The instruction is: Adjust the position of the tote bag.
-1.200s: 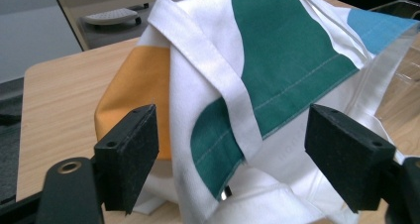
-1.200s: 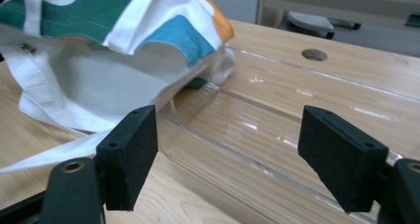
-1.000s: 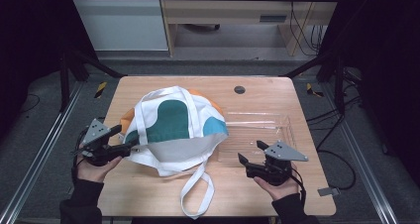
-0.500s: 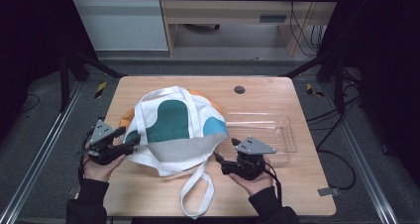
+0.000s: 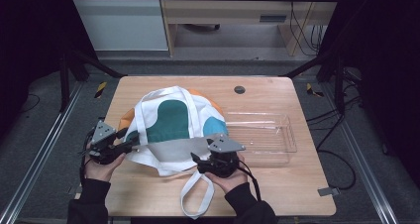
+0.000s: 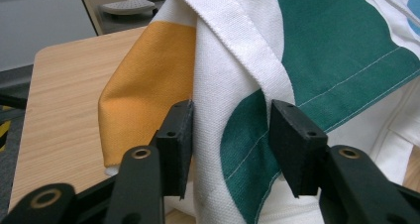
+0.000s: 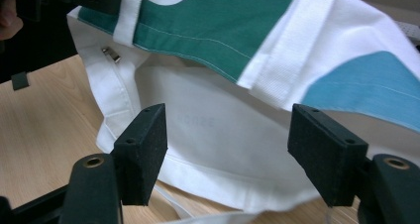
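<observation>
A white tote bag point(image 5: 173, 125) with green, blue and orange patches lies spread on the wooden table point(image 5: 287, 189). My left gripper point(image 5: 130, 143) is at the bag's left edge. In the left gripper view its jaws point(image 6: 230, 130) stand either side of a bunched fold of the bag point(image 6: 237, 85). They have just been closing, and the cloth between them looks unsqueezed. My right gripper point(image 5: 194, 158) points left at the bag's near edge. Its jaws point(image 7: 228, 144) are wide apart and have just closed a little, with the white lower layer of the bag point(image 7: 223, 120) in front of them.
A clear plastic tray point(image 5: 285, 135) sits on the table to the right of the bag. One white strap point(image 5: 195, 201) loops toward the table's front edge. A small black disc point(image 5: 239, 89) lies near the far edge. A metal zip pull point(image 7: 111, 54) hangs at the bag's opening.
My right gripper has moved left from beside the tray to the bag's near edge. My left gripper has stayed at the bag's left edge, and its jaws have narrowed around the cloth.
</observation>
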